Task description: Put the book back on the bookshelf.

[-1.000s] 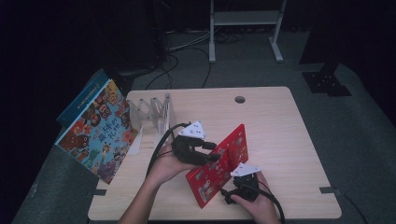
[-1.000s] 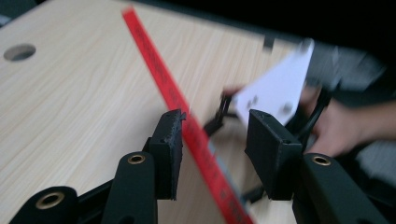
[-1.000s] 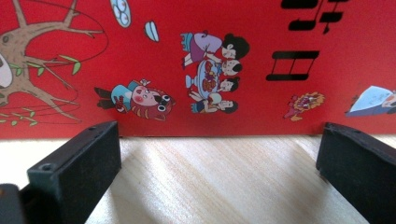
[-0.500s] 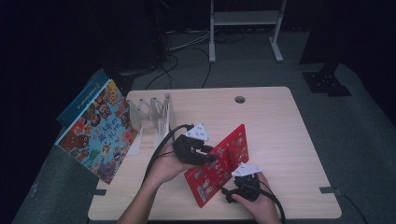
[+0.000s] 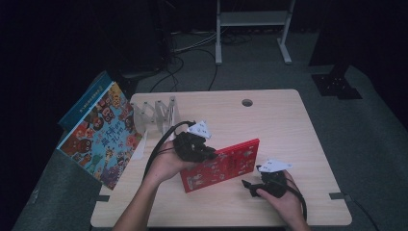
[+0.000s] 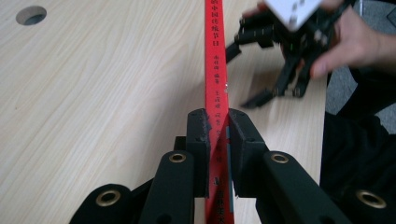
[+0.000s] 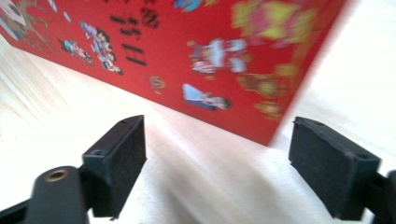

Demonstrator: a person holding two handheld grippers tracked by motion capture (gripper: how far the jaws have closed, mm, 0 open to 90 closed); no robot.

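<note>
The room is dim — only the pale surface (image 5: pixel 288 130) catches light from overhead, floor and corners sinking to black. Up close the red book (image 7: pixel 224 60) blurs softly, and the wood glares white beside it.

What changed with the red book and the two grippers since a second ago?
The left hand-held gripper has just been closing its jaws and now clamps the red book by its edge, holding it up on the table. The right hand-held gripper has let go and drawn back from the book, jaws apart with nothing between them, though they have just been narrowing. The colourful picture book and the clear rack stayed put.
</note>
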